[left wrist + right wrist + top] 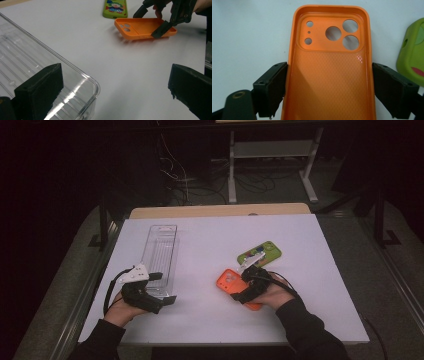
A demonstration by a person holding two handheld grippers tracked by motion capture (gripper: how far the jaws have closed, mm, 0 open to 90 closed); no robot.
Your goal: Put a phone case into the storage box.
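Orange phone case [329, 72] is seen lying flat on the white tabletop [210, 320], hollow side up, toward the near right part of it and well in from the near edge. In the right gripper view its long axis is seen running straight away from the right gripper [329, 87], camera cut-outs at the far end, so that the two long side walls are flanked by the fingers [272, 87]. The fingers are spread about as wide as the case; the left one appears to touch the wall, while at the right one contact cannot be told for certain, so a firm hold is not judged to be made yet. A small squeeze across the short axis is what a lift would call for.

The right hand [275, 292] is brought in from the near right, its gripper tilted down over the case's near end. A green phone case [259, 253] lies just beyond, toward the far right, apart from the orange one.

The left gripper [162, 287] is held at the near end of a clear plastic tray [161, 252] on the tabletop's left side, fingers wide with the tray's near corner beside one of them, nothing gripped.
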